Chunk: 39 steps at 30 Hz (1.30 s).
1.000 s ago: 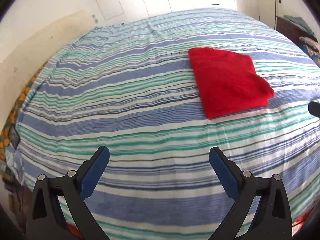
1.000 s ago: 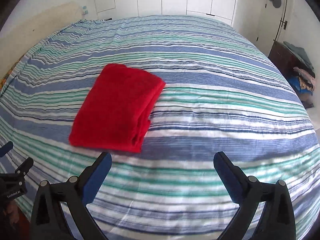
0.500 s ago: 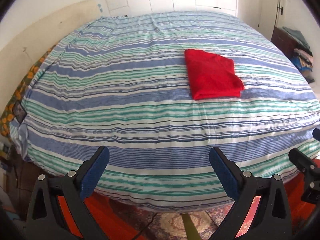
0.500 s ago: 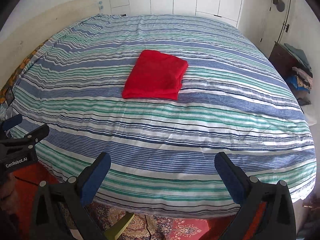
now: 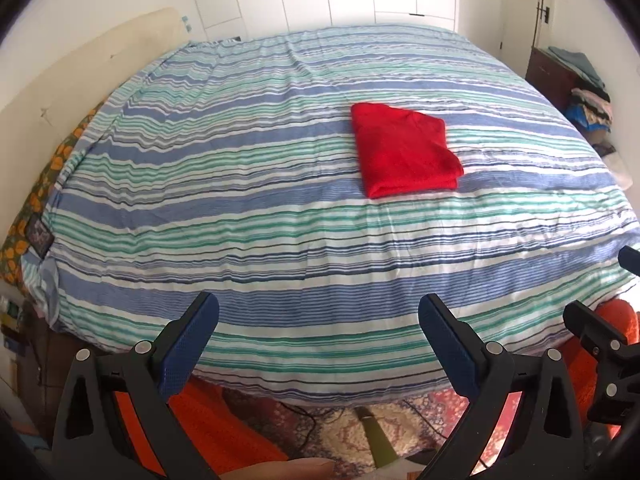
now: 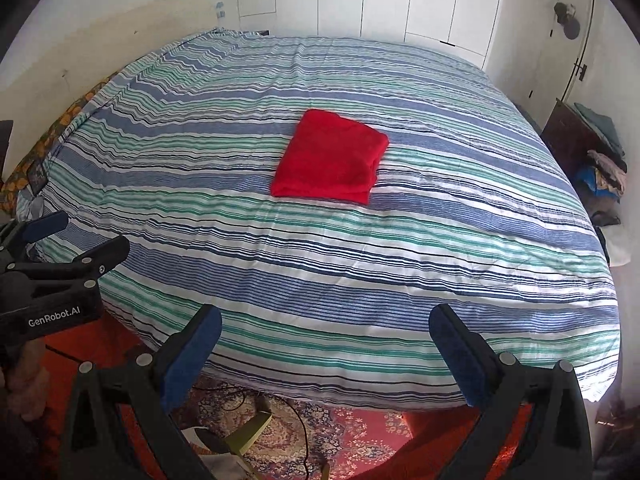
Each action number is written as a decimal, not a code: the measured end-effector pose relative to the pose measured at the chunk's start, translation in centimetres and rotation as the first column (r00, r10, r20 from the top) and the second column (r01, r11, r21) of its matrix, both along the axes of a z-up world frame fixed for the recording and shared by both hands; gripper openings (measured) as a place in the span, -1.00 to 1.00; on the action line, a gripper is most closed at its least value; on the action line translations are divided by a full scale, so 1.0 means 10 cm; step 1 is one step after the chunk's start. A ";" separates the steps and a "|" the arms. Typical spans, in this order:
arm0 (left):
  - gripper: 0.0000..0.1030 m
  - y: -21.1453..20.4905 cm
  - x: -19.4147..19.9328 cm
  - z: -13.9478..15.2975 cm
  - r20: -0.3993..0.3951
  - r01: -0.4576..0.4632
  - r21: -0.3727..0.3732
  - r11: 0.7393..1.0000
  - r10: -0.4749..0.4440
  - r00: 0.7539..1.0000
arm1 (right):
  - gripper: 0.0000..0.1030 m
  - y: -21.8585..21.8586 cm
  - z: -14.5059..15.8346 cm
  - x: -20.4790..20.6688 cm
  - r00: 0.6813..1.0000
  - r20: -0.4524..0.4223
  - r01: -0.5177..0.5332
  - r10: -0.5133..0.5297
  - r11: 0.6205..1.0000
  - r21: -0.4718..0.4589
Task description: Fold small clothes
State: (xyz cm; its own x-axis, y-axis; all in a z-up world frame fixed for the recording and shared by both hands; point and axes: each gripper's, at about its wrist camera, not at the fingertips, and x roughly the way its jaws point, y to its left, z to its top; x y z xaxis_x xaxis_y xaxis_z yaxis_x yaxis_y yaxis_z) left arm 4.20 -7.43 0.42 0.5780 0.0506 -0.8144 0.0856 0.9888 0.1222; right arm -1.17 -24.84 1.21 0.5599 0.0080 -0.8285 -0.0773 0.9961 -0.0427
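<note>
A red garment [image 5: 404, 152] lies folded into a neat rectangle near the middle of the striped bed [image 5: 224, 208]; it also shows in the right wrist view [image 6: 332, 158]. My left gripper [image 5: 318, 320] is open and empty, held off the bed's near edge, far from the garment. My right gripper [image 6: 325, 330] is also open and empty, off the near edge. The right gripper shows at the right edge of the left wrist view [image 5: 600, 340], and the left gripper at the left edge of the right wrist view [image 6: 60, 256].
White wardrobe doors [image 6: 400, 0] stand behind the bed. A dark chest with piled clothes [image 6: 600, 160] is at the right. A patterned rug [image 6: 320, 432] and orange-red fabric [image 5: 216, 420] lie on the floor below the bed's near edge. A headboard [image 5: 80, 80] runs along the left.
Both grippers have pulled back from the bed and away from the folded red garment, which now looks smaller and farther. The floor below the bed edge has come into view.
</note>
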 end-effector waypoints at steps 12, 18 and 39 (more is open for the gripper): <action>0.95 0.12 -0.23 0.04 -0.091 0.029 -0.030 0.999 -0.032 0.995 | 0.99 -0.10 0.14 -0.22 0.999 -0.050 0.017 -0.017 1.000 0.007; 0.95 0.05 -0.20 0.02 -0.122 0.053 -0.022 0.998 -0.055 0.991 | 0.99 -0.06 0.16 -0.15 0.999 -0.042 0.016 -0.015 1.000 0.025; 0.95 0.06 -0.32 0.25 -0.042 0.065 -0.044 0.997 -0.067 0.997 | 0.99 0.01 0.32 -0.26 1.000 -0.012 -0.002 0.002 1.000 -0.012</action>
